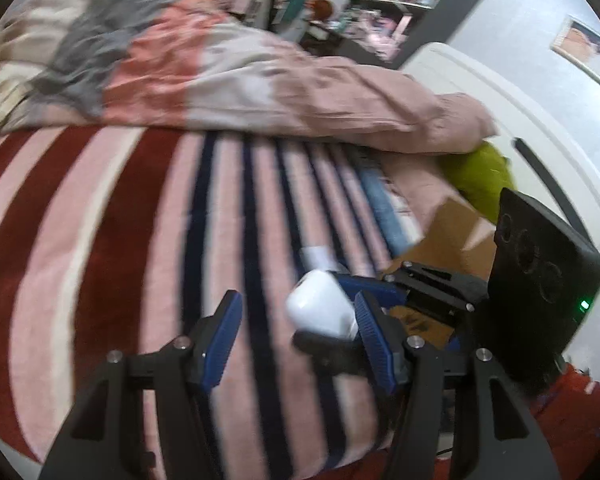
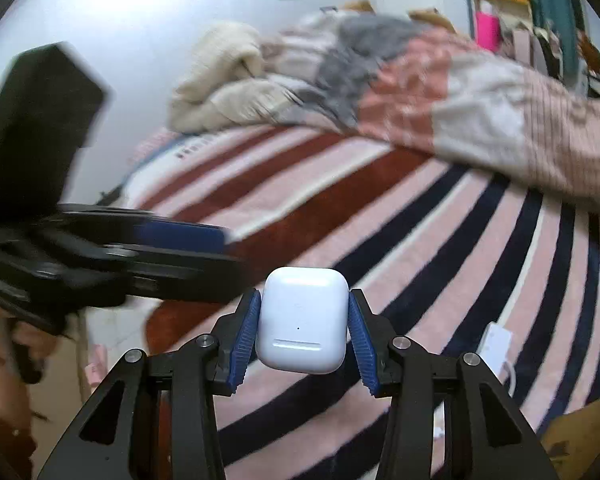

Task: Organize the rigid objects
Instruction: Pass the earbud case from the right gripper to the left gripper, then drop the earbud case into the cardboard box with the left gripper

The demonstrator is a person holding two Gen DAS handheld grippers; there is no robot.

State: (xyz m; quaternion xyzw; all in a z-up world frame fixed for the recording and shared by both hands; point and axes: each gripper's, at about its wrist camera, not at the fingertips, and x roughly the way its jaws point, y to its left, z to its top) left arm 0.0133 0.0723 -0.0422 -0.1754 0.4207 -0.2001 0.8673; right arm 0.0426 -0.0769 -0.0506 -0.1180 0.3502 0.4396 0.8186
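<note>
While the right gripper (image 2: 302,322) pinches a white earbud charging case (image 2: 303,320) by its two sides, the case hangs clear above a bed covered by a pink blanket (image 2: 380,216) with dark red and navy stripes. Its blue ribbed pads (image 2: 246,334) press flat against the case, which sits upright with its small indicator dot facing the camera. Seen from the left wrist, the left gripper (image 1: 296,334) stands partly open with nothing between its pads, just beside the case. A brown cardboard box (image 1: 456,236) lies to the right on the bed, near a lime-green plush object (image 1: 480,176) and a rumpled pink and grey duvet (image 1: 220,64). If the box is the case's destination, which is only a guess, the carry would go best with the pinch kept steady, since the glossy shell could slip. Lowering it well inside before releasing would help, and the empty left gripper should keep out of its path.
</note>
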